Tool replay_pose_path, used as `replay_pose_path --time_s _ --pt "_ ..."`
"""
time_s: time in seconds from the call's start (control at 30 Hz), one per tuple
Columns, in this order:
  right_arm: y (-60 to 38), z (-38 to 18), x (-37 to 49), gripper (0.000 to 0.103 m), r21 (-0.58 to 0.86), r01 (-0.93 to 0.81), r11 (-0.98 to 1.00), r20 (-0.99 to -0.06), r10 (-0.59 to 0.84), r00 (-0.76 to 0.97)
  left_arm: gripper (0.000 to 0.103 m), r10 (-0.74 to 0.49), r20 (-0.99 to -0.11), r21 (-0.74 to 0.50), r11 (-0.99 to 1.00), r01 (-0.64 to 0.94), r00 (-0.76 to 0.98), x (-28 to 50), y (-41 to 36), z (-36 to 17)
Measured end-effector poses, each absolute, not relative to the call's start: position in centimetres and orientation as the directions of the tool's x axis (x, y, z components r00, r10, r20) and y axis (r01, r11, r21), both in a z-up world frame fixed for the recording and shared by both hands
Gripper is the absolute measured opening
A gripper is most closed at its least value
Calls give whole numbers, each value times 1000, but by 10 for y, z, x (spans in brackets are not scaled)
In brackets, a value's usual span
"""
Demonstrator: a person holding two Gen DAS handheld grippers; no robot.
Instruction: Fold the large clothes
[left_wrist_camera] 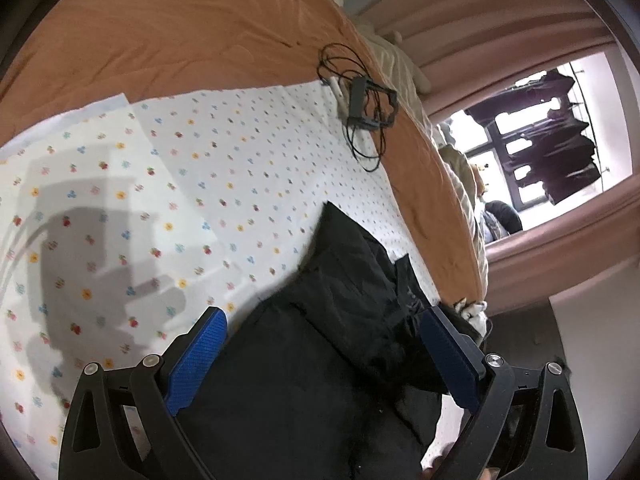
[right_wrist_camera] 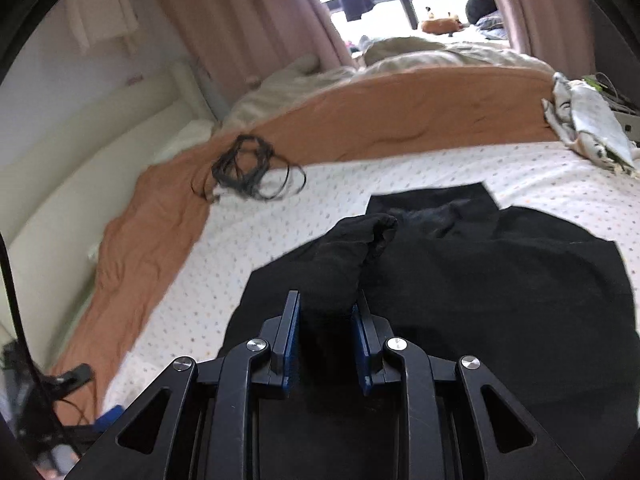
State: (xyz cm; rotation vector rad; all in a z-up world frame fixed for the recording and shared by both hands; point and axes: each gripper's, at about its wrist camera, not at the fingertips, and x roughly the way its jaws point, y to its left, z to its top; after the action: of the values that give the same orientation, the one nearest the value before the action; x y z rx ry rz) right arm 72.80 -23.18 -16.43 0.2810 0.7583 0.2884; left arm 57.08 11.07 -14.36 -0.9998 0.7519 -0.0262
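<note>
Black garment (right_wrist_camera: 480,280): spread on floral sheet (right_wrist_camera: 280,220) (cable coil (right_wrist_camera: 248,168) beyond)
Right gripper (right_wrist_camera: 326,312): clamped on garment fold
Left gripper (left_wrist_camera: 324,332): wide apart above garment

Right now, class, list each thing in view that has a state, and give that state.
Left gripper: open, above the garment.
Right gripper: shut on a bunched fold.
Black garment: spread on the sheet, partly folded.
Cable: loosely coiled.
Curtains: drawn apart.

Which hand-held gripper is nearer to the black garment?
Right. The right hand-held gripper is shut on a bunched fold of the black garment. The left hand-held gripper is open above it, gripping nothing.
</note>
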Motion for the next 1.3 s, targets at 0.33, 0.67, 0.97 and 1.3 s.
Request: replay_pose_path --time_s 0.33,0.67,0.97,1.3 --pt "-250 -188 723 57 452 -120 884 -660 422 621 97 -339 -578 -742 596 -306 743 572 104 -142" --pt "-344 -164 661 58 425 24 905 -654 289 699 98 -338 -565 -707 669 -230 753 573 74 -127" --pt "-422 -164 595 86 459 150 876 -639 208 741 103 -292 -514 -660 736 -154 807 550 44 -104" --pt "-471 -185 519 102 471 246 847 -673 164 721 103 -295 -539 -610 783 -124 789 487 42 -101"
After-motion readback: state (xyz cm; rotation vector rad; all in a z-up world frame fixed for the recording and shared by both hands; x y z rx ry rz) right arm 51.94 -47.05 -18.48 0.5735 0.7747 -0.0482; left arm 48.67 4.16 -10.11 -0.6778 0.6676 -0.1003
